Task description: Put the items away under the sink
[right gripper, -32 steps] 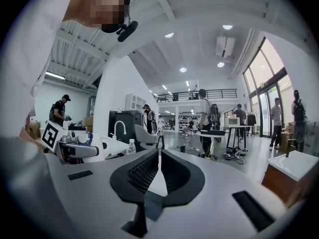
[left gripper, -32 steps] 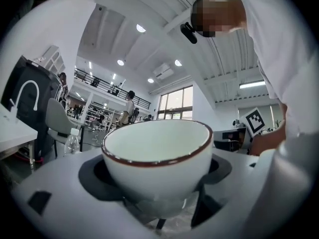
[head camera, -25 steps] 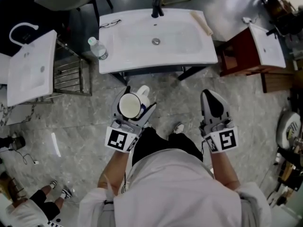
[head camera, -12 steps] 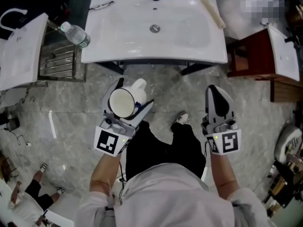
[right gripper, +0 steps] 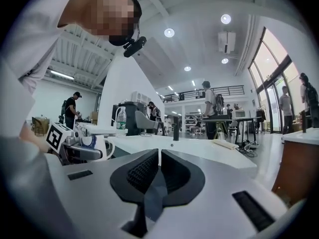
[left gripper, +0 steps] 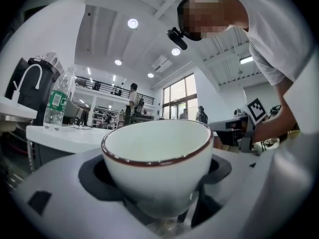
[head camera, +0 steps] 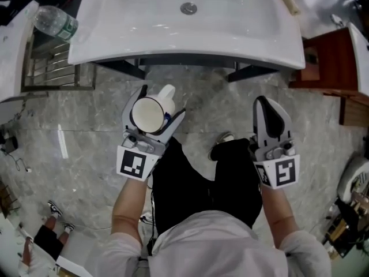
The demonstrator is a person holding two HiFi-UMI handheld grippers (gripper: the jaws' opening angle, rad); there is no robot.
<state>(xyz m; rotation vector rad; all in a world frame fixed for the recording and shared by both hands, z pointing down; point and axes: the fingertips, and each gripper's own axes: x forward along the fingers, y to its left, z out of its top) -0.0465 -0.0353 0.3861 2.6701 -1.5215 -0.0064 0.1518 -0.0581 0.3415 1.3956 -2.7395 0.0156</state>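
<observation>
Evidently the carrying step is in hand: the left tool [head camera: 158, 105], jaws wide, clamps the brown-rimmed white ceramic mug [head camera: 147, 115] upright just before the white rectangular sink [head camera: 230, 33], while the right tool [head camera: 268, 105] is closed and empty. Next, I judge, the mug must go low beneath the basin, a space seemingly hidden from above. Grey marbled floor [head camera: 86, 154] lies below, in a bright open hall.

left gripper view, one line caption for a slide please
White brown-rimmed ceramic cup held between grey fingers, clear plastic water bottle standing on the white sink top behind it
</observation>
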